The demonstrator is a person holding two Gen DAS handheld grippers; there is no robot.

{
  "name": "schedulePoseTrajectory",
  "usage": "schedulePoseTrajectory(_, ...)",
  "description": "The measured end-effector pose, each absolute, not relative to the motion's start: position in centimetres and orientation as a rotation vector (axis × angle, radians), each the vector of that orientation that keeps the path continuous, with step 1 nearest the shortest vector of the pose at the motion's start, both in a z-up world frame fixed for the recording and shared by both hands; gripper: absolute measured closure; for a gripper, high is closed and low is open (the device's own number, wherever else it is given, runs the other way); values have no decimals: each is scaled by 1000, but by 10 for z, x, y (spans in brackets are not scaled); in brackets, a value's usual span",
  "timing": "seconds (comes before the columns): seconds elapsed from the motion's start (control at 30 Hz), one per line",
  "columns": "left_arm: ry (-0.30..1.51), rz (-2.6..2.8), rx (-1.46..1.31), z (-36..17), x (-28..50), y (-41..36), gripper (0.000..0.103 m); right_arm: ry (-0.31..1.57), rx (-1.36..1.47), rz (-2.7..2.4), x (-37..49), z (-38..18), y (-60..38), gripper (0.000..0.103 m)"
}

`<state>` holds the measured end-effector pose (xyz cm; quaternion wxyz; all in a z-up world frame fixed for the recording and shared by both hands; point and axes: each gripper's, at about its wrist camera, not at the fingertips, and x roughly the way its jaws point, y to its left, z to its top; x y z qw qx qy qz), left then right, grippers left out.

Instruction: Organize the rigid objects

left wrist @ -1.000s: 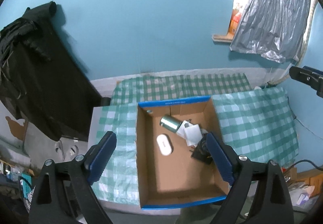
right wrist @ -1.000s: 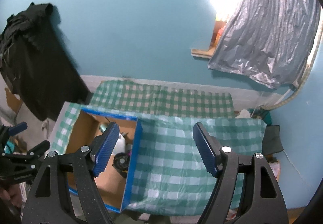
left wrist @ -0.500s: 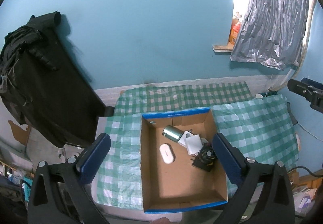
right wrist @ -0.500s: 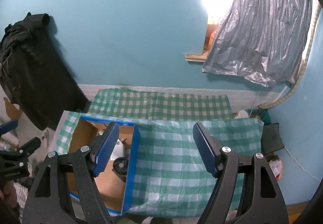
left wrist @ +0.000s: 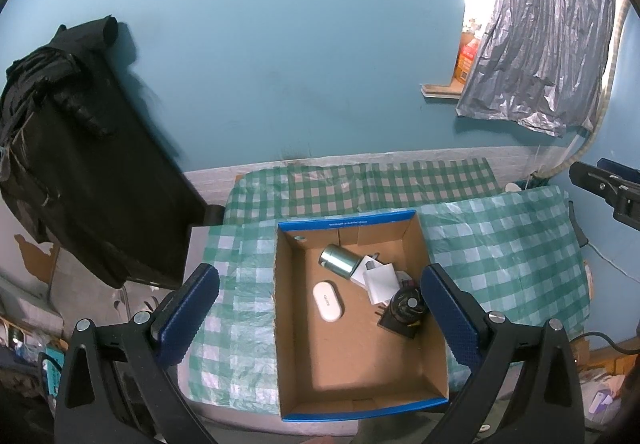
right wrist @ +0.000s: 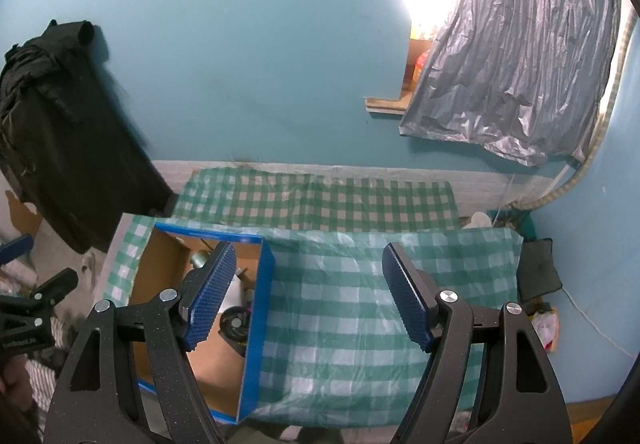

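Observation:
A blue-rimmed cardboard box (left wrist: 434,308) sits on a green checked cloth. Inside lie a metal cylinder (left wrist: 338,259), a white oval case (left wrist: 328,301), a white charger block (left wrist: 380,278) and a round black part (left wrist: 406,309). My left gripper (left wrist: 320,318) is open and empty, high above the box. My right gripper (right wrist: 306,296) is open and empty, high above the cloth just right of the box (right wrist: 256,320). Its left finger hides part of the box's contents.
The checked cloth (right wrist: 360,324) covers the table to the right of the box. A black garment (left wrist: 68,148) hangs on the blue wall at the left. A silver foil sheet (left wrist: 536,44) hangs at the upper right. Clutter lies on the floor at both sides.
Both grippers have risen and pulled back, so the box and table look smaller and lower. The left gripper's jaws have opened wider. Nothing in the box has moved.

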<state>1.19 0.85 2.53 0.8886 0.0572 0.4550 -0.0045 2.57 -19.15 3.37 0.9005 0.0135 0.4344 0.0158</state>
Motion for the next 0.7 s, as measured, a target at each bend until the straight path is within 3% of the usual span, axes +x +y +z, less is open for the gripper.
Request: schedulePoseTrajectory(0.7,964,1,121,18,17,5,1,912,21,33,27,26,-199,28)
